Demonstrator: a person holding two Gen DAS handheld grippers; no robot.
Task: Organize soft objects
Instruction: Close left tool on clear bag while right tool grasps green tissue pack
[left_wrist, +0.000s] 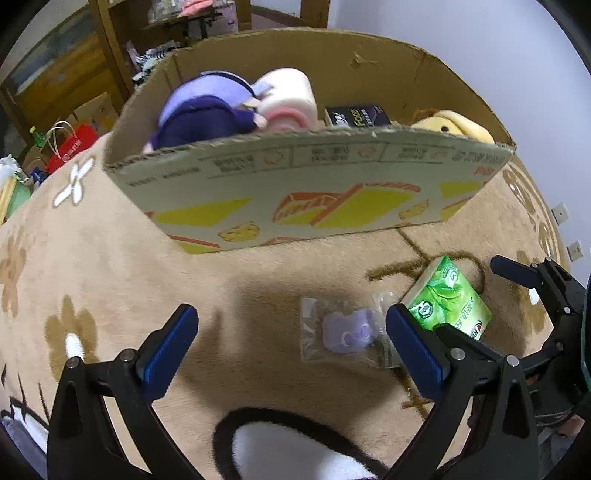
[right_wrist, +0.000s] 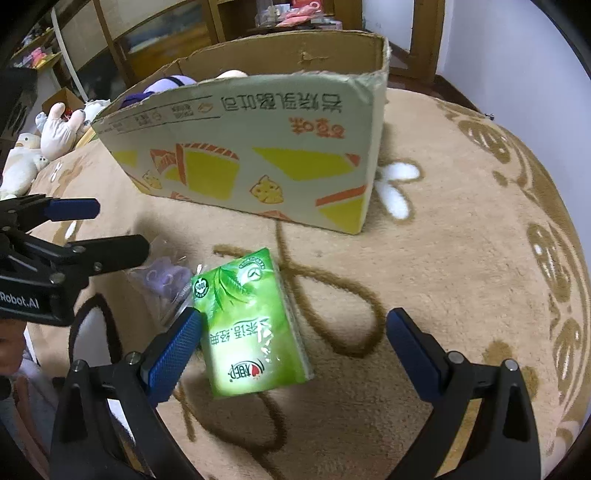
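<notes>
Right gripper (right_wrist: 293, 341) fingers spread wide, clamped on nothing; green tissue pack (right_wrist: 253, 325) flat on beige carpet (right_wrist: 443, 280) between them, touching or just beside left pad (right_wrist: 173, 356), contact hard to confirm, well apart from right pad.

Left gripper (left_wrist: 291, 345) fingers also wide apart, empty; bagged purple soft toy (left_wrist: 345, 332) on carpet between them, nearer the 3 o'clock pad (left_wrist: 413, 345), bag edge partly hidden behind it. Toy's shape blurred through the plastic.

Tissue pack corner hidden behind that pad in left wrist view.

One cardboard box (left_wrist: 295, 192) at 12 o'clock, holding one purple plush (left_wrist: 203, 118), one pink roll plush (left_wrist: 288, 99), one dark carton (left_wrist: 356, 116), one yellow plush (left_wrist: 454, 123), all cut off by the near wall.
</notes>
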